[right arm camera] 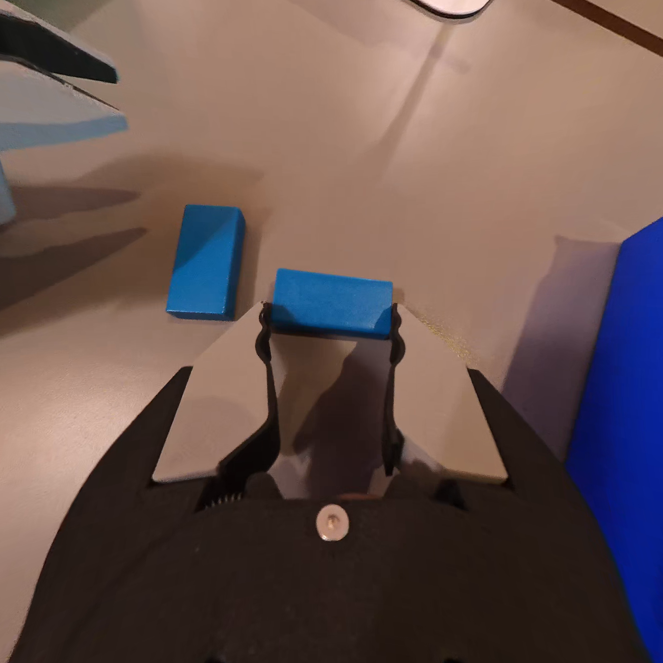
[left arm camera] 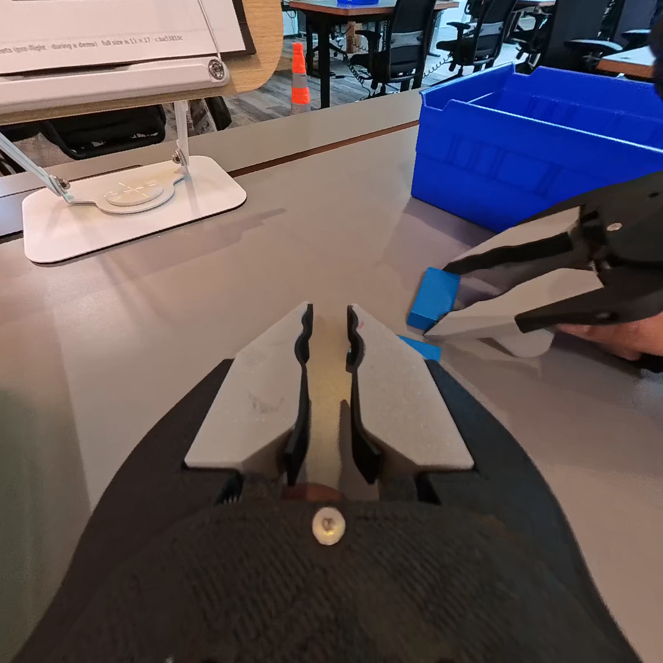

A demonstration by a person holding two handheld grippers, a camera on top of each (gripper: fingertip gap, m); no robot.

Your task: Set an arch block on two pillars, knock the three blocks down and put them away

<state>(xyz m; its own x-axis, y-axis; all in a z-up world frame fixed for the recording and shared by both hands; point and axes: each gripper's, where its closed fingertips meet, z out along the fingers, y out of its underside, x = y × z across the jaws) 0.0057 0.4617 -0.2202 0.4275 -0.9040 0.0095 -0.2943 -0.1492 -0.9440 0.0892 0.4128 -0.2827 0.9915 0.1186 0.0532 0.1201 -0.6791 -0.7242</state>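
Note:
My right gripper (right arm camera: 328, 313) is shut on a blue rectangular block (right arm camera: 330, 305), gripping it by its two short ends just above the grey table. In the left wrist view this gripper (left arm camera: 438, 302) holds the block (left arm camera: 432, 297) tilted, at the right. A second blue block (right arm camera: 206, 262) lies flat on the table just left of it. In the left wrist view this second block (left arm camera: 425, 349) is mostly hidden behind my left gripper's right finger. My left gripper (left arm camera: 329, 312) is empty, its jaws a narrow gap apart, hovering over the table left of the blocks.
A blue plastic bin (left arm camera: 538, 150) stands at the back right, close to the right gripper; its wall shows in the right wrist view (right arm camera: 628, 358). A white stand base (left arm camera: 132, 211) sits at the back left. A hand (left arm camera: 610, 337) holds the right gripper.

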